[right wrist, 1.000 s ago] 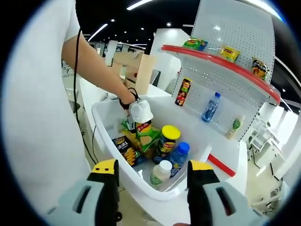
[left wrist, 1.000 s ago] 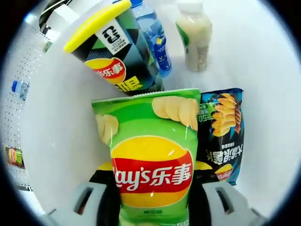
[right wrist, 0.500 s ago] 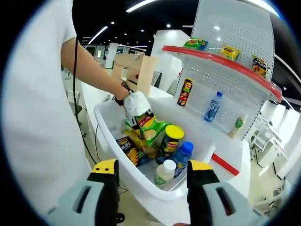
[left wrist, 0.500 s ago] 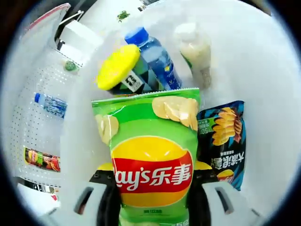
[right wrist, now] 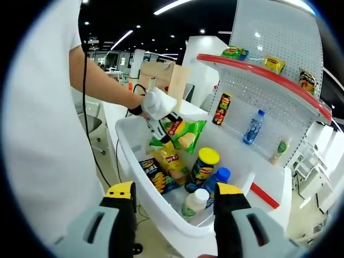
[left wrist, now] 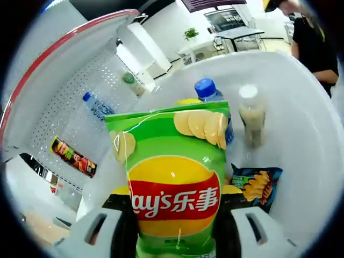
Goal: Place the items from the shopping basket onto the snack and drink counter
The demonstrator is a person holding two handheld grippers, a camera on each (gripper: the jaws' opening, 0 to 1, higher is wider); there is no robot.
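Left gripper view: the left gripper (left wrist: 174,228) clamps a green Lay's chip bag (left wrist: 172,183), held above the white basket (left wrist: 301,134). At 1 o'clock stand a blue-capped bottle (left wrist: 212,102) and a pale drink bottle (left wrist: 251,121); a dark chip packet (left wrist: 255,185) lies at 4 o'clock.

Right gripper view: the right gripper (right wrist: 174,226) spreads wide, holding nothing, near the basket's rim. The green bag hangs above the rim, free of the yellow-lidded can (right wrist: 201,169).

In the white plastic shopping basket (right wrist: 141,177), the yellow-lidded chip canister (right wrist: 201,168) stands between the dark chip bag (right wrist: 156,174) and the blue-capped water bottle (right wrist: 216,181).
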